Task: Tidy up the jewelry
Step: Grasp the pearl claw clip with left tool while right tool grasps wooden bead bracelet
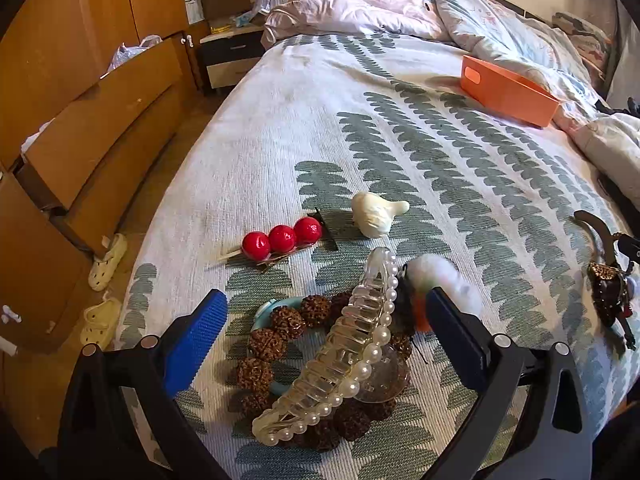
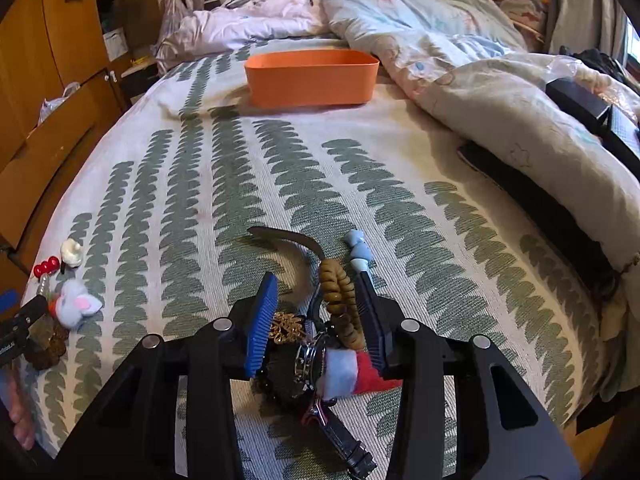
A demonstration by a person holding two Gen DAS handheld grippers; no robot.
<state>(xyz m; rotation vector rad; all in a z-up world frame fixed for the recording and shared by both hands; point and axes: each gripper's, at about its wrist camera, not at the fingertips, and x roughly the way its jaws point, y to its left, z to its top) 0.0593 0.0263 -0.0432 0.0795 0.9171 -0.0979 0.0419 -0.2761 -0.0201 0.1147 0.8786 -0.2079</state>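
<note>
Nearest the left gripper, whose blue-padded jaws are standing wide apart and holding nothing, a clear plastic claw clip edged with a row of faux pearls is lying across a bracelet of knobbly brown seed beads on the bedspread. The clip is looking rigid, light and glossy, so it is probably going to slip under a pinch on its smooth curved back; taking it across the toothed body, near the middle, seems the safer hold. The bead bracelet is looking rough and floppy, likely to drape and swing if lifted by one bead. The right gripper is hovering over its own heap with jaws moderately open and closed on nothing that can be made out: a wristwatch with a stiff metal case and limp dark strap, a coiled tan hair tie that looks springy and soft, and a gold filigree piece that may be delicate. Just beyond the left pile, a fluffy white plush clip is looking squashy and easy to grasp. Farther out are lying a hair clip with three shiny red balls and a cream knotted piece, both small and light. Well beyond everything, an empty-looking orange plastic bin is sitting near the rumpled duvet, probably the destination.
</note>
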